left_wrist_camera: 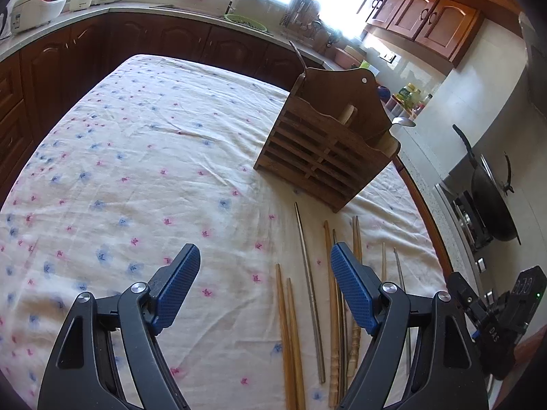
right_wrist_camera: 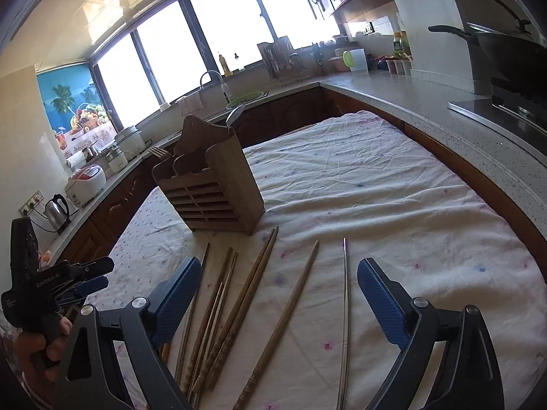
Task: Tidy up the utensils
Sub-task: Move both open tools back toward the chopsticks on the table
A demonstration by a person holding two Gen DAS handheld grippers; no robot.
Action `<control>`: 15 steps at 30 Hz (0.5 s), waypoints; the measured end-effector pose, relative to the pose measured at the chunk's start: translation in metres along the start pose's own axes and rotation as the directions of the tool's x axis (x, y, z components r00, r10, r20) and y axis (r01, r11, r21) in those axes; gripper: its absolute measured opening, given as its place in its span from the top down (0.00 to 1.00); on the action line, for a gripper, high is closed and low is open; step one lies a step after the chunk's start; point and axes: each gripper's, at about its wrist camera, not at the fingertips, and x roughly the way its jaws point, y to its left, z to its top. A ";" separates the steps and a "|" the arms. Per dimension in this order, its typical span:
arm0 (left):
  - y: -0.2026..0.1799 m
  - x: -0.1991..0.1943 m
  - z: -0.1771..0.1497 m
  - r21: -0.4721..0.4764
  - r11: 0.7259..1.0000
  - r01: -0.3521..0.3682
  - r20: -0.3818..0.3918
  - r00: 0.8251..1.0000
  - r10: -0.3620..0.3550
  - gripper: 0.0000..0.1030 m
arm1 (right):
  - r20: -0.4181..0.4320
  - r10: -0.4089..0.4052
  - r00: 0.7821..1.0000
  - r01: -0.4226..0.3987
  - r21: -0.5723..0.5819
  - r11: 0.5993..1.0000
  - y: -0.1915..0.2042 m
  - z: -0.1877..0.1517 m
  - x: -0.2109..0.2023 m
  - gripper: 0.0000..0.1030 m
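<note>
Chopsticks [right_wrist_camera: 218, 311] lie loose on our floral tablecloth [left_wrist_camera: 136, 157], between and beneath both spread-jawed grippers, left gripper [left_wrist_camera: 265, 266] and right gripper [right_wrist_camera: 278, 283], each empty; beyond the fingertips stands our wooden utensil holder [right_wrist_camera: 218, 188].

Chopsticks [right_wrist_camera: 239, 300] lie before the holder [right_wrist_camera: 212, 188], perhaps 9.

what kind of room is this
A home kitchen, it seems: a sink with a faucet under the windows, a rice cooker and kettle on the counter, and a wok on the stove.
</note>
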 end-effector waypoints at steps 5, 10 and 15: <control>-0.005 0.008 0.000 0.019 1.000 -0.024 -0.022 0.999 0.024 0.22 | -0.024 -0.004 1.000 0.004 -0.006 1.000 0.001 0.000 0.008 0.10; -0.012 0.022 0.002 0.043 0.998 -0.036 -0.060 0.997 0.039 0.22 | -0.054 -0.009 0.998 0.008 -0.012 1.000 0.001 0.000 0.019 0.19; -0.025 0.042 0.006 0.080 0.996 -0.048 -0.103 0.993 0.056 0.22 | -0.102 -0.009 0.995 0.007 -0.020 1.000 0.003 0.002 0.036 0.35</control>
